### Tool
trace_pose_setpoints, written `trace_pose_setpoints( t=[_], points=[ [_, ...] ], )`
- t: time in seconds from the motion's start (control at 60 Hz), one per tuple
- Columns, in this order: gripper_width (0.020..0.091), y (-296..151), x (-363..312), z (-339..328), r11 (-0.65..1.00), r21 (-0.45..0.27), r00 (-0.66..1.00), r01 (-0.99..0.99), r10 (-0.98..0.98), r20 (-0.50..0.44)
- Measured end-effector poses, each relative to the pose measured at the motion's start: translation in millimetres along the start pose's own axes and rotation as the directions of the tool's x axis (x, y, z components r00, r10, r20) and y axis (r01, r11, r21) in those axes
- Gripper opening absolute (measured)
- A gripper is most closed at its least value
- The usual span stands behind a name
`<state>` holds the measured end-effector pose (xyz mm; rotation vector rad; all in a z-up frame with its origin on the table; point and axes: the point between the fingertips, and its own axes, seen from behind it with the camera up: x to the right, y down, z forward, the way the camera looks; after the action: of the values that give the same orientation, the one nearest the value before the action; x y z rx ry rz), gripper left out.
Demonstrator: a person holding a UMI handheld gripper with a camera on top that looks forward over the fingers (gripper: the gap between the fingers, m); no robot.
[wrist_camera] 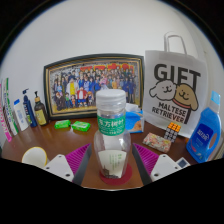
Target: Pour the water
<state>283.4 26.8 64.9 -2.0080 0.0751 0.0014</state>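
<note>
Straight ahead in the gripper view, a clear plastic water bottle [110, 135] with a green label and a pale cap stands upright between the two fingers of the gripper [112, 166]. The fingers [62, 166] reach up on either side of its lower body, and the pink pads lie close against the bottle's flanks, but whether both actually press on it cannot be told, since the clear plastic hides the contact lines. The bottle's base is low between the fingertips over the brown wooden table [60, 140]; whether it rests on the wood or is lifted is not visible.

Beyond the bottle, a framed group photo [92, 86] leans against the white wall [90, 30], its lower edge near the table's back. Two small green packets [72, 125] lie on the table just in front of the frame, to the left of the bottle. To the right of the bottle stands a white gift bag [176, 88] printed with "GIFT" and two cartoon dogs, its handle rising toward the wall. Further right, a blue spray bottle [207, 130] stands near the table's edge. A small patterned packet [157, 142] lies between the bag and the right finger. On the far left, several upright tubes and bottles [20, 112] crowd the table's side, and a pale round object [35, 157] sits close to the left finger. Bare wood shows to the left of the bottle, between the green packets and the left finger.
</note>
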Motion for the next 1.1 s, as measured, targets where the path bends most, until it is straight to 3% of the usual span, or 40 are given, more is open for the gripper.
trace_pose_setpoints(
  t=[0.067,0.383,0.783,1.1],
  points=[
    [0.0867,-3,0,-12,1.000,-0.014,1.000,0.010,-0.010,-0.010],
    [0.0856,-24,-28,-126,0.997,-0.079,0.995,0.027,-0.035,-0.096],
    [0.0853,-12,-120,-316,0.991,-0.116,0.993,0.073,-0.083,-0.083],
    [0.0855,10,-149,-373,0.988,-0.134,0.995,0.073,-0.082,-0.063]
  ],
)
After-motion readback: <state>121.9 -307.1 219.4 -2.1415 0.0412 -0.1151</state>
